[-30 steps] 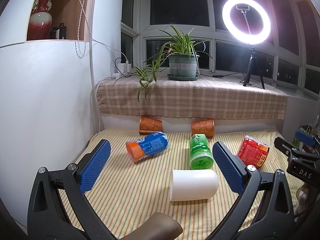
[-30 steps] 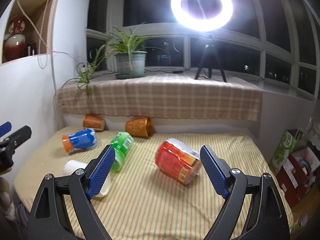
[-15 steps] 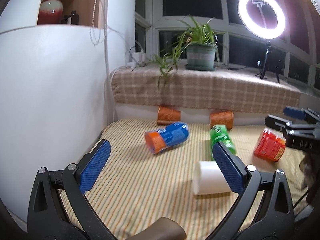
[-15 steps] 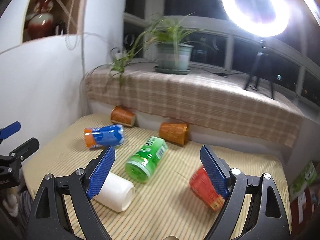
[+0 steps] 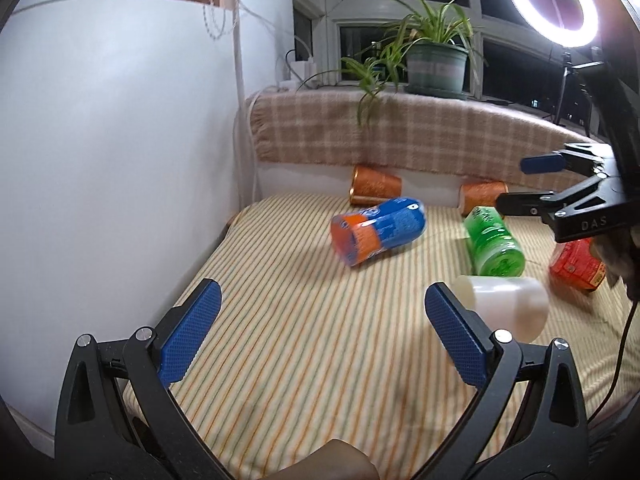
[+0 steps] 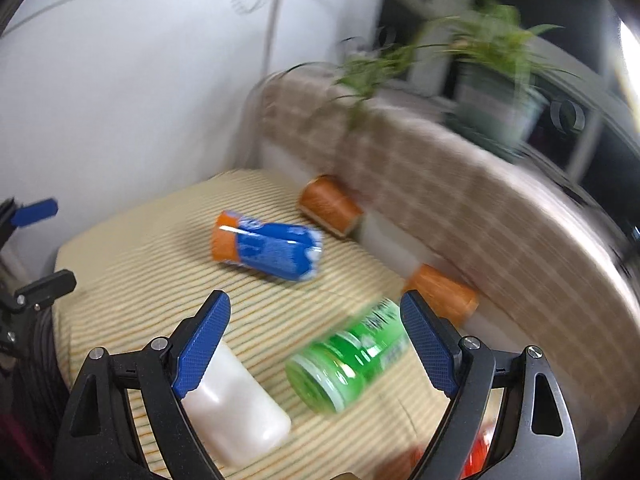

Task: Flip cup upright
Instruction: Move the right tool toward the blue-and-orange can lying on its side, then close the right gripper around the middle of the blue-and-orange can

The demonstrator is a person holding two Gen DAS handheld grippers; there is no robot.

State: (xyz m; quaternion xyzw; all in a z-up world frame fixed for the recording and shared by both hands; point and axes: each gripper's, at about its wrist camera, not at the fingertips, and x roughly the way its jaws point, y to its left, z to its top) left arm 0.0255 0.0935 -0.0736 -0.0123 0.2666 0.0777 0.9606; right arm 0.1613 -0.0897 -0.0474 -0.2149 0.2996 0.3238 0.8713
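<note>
A white cup (image 5: 506, 306) lies on its side on the striped cloth (image 5: 300, 320), just right of my left gripper's right finger; it also shows in the right wrist view (image 6: 236, 412) behind my right gripper's left finger. A blue-and-orange cup (image 5: 378, 230) (image 6: 266, 246), a green cup (image 5: 494, 246) (image 6: 352, 360) and a red cup (image 5: 576, 266) also lie on their sides. My left gripper (image 5: 320, 328) is open and empty above the cloth. My right gripper (image 6: 314, 348) is open and empty over the green cup, and it shows in the left wrist view (image 5: 536, 184).
Two orange cups (image 5: 374, 186) (image 5: 482, 194) lie against the back ledge. A checked cloth (image 5: 400, 132) covers the ledge, with a potted plant (image 5: 436, 64) and a ring light (image 5: 552, 2) on it. A white wall (image 5: 120, 140) stands at the left.
Both grippers have swung left and come closer to the cups. The right gripper now hangs over the green cup and shows higher in the left wrist view. The cups have not moved.
</note>
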